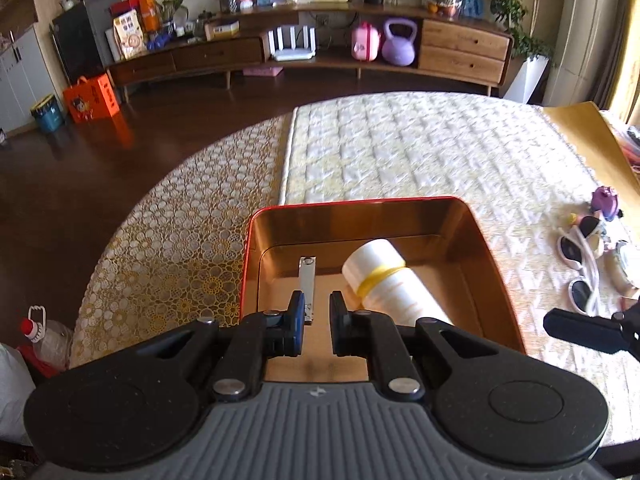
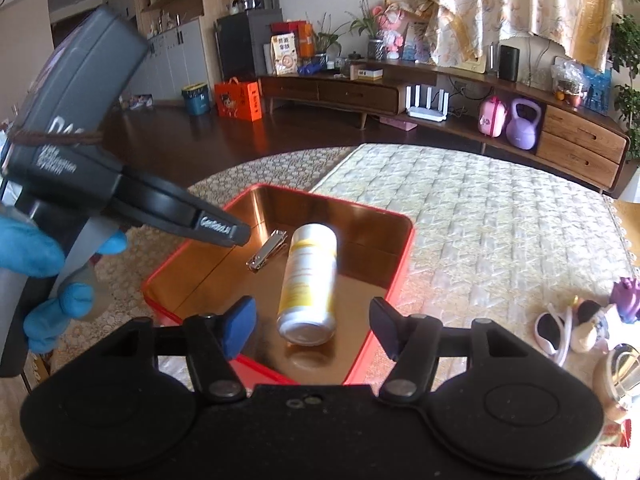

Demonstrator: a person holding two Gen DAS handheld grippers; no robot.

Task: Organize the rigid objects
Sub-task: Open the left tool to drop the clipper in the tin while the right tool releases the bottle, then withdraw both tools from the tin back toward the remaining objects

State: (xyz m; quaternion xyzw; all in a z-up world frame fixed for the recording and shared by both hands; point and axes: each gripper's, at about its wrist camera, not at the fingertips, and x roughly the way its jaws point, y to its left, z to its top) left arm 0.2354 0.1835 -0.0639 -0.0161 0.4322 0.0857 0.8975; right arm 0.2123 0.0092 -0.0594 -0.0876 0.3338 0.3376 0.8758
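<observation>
A red tin box with a gold inside sits on the quilted table; it also shows in the right wrist view. In it lie a white and yellow bottle on its side and a metal nail clipper. My left gripper hovers over the box's near part, jaws a little apart, empty, just above the clipper. My right gripper is wide open and empty above the box's near edge, close to the bottle's base. The left gripper's finger also shows in the right wrist view.
White sunglasses, a purple toy and a small round item lie on the table to the right. A plastic bottle stands off the table at left. A TV cabinet lines the far wall.
</observation>
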